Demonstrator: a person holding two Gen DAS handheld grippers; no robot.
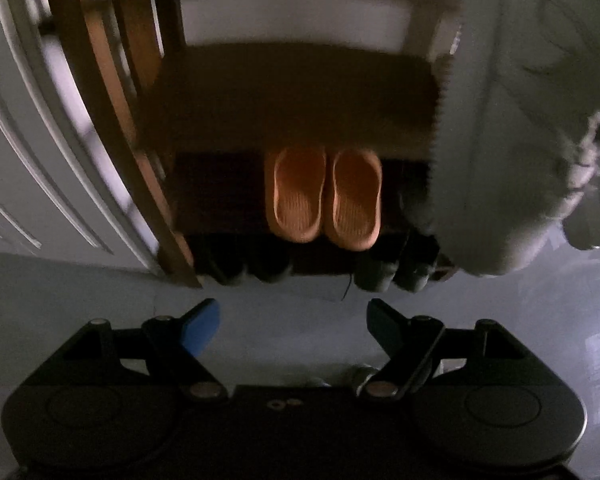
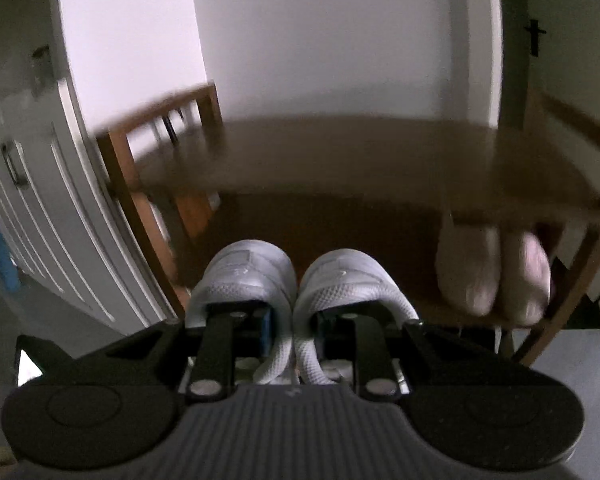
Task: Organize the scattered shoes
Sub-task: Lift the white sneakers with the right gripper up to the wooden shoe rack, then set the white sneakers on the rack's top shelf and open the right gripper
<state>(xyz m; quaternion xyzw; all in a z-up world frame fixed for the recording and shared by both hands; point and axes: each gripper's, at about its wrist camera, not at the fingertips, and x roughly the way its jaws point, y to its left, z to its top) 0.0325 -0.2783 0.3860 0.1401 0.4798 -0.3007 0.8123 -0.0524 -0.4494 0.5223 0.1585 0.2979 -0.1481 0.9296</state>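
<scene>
**Holding white pair at shoe rack, left tool idle**

Pinching the white sneakers [image 2: 296, 292] with our right tool [image 2: 294, 332]: one finger sits inside each shoe and the inner collars are squeezed together between them. Toes point at the wooden shoe rack [image 2: 380, 152], at its lower shelf near the left post. A second pale pair [image 2: 494, 268] sits at that shelf's right end, blurred.

Our left tool [image 1: 293, 326] is spread, nothing between the fingers, over grey floor [image 1: 292, 360] in front of the rack. Orange slippers [image 1: 326, 196] sit side by side mid-shelf, heels at the front edge. Dark shoes [image 1: 396, 272] line the level below. A pale garment [image 1: 520, 120] hangs at right.
</scene>
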